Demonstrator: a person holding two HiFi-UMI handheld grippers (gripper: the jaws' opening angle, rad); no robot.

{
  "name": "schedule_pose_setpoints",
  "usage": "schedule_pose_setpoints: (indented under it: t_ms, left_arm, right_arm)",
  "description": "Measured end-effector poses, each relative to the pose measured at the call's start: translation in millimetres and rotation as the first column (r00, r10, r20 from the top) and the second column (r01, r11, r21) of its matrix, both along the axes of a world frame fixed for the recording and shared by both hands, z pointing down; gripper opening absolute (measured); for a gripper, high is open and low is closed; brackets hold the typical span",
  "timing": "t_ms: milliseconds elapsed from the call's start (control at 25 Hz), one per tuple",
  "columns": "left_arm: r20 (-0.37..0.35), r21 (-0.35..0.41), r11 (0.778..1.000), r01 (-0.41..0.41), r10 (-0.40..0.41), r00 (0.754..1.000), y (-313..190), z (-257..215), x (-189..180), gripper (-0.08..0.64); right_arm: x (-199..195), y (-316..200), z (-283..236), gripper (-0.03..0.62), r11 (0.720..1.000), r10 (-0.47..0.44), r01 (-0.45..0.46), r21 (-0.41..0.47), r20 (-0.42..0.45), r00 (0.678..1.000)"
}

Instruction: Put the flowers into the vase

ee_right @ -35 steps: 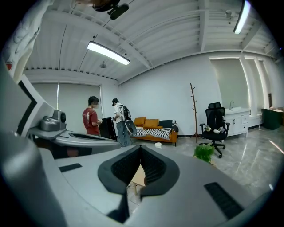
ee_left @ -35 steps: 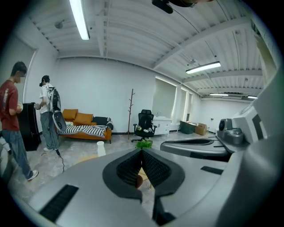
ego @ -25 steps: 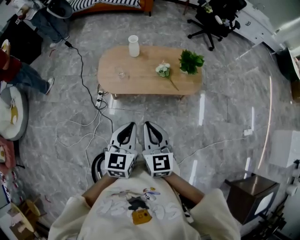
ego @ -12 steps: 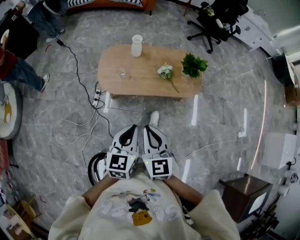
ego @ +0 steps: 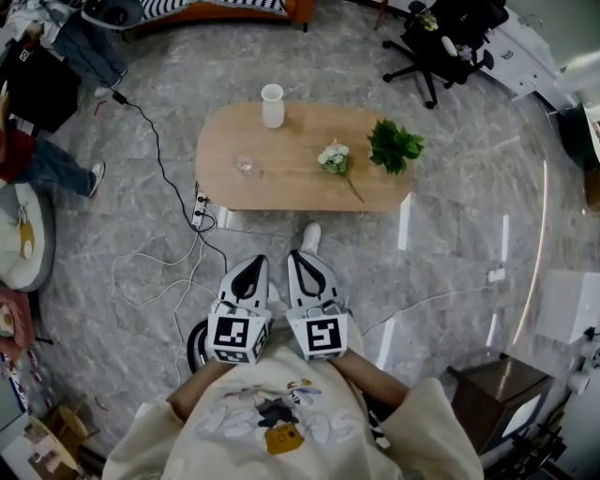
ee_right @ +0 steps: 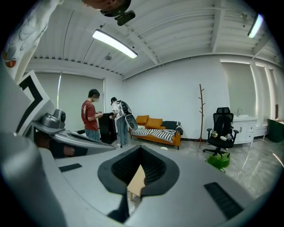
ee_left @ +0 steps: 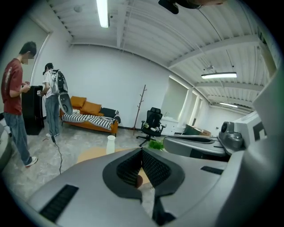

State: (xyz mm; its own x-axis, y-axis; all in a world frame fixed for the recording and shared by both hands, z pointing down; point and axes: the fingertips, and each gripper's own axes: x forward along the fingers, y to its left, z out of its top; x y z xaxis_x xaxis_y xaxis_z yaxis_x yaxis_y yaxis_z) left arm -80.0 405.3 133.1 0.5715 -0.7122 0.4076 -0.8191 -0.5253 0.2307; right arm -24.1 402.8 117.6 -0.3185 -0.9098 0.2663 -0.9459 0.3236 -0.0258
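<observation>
Bright, even indoor light. It comes from above: a ceiling tube lamp (ee_left: 103, 13) in the left gripper view, a lamp strip (ee_right: 114, 43) in the right gripper view. In the head view, the polished floor (ego: 450, 169) shows long white glare streaks at right, and the table (ego: 281, 178) casts only a faint, soft shadow. All views curve strongly at the edges, and the gripper views have black corners. The left gripper (ee_left: 142, 150) and right gripper (ee_right: 141, 149), close to the lens, look soft; the room beyond is sharper.

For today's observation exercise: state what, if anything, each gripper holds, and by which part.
Nothing is held. The left gripper and right gripper are both shut and empty; the flowers lie on the table.
</observation>
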Motion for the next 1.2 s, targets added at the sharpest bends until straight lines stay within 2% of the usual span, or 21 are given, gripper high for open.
schedule_pose_setpoints:
  t_ms: [360, 520, 760, 920, 1200]
  left_arm:
    - [0.053, 0.012, 0.999, -0.031, 0.03, 0.998, -104, -21, 94, 0.008]
    - [0.084, 0.01, 1.0, -0.006, 0.005, 0.996, -140, -16, 124, 0.009]
    - [0.109, -0.02, 0.998, 0.067, -0.065, 0.992, -171, 1, 145, 0.009]
    - [0.13, -0.038, 0.996, 0.083, -0.078, 0.988, -178, 6, 150, 0.009]
    - [0.136, -0.127, 0.986, 0.11, -0.092, 0.986, -197, 36, 143, 0.008]
  right_arm:
    - [98, -101, -2, 0.005, 0.999, -0.007, 0.009, -0.038, 0.056, 0.998]
    - [133, -137, 13, 0.006, 0.997, -0.021, 0.025, -0.068, 0.064, 0.998]
    - [164, -172, 28, 0.006, 0.994, -0.049, 0.056, -0.091, 0.082, 0.995]
    - [174, -182, 43, 0.006, 0.989, -0.066, 0.077, -0.129, 0.087, 0.994]
    - [183, -206, 84, 0.006, 0.969, -0.087, 0.097, -0.226, 0.051, 0.995]
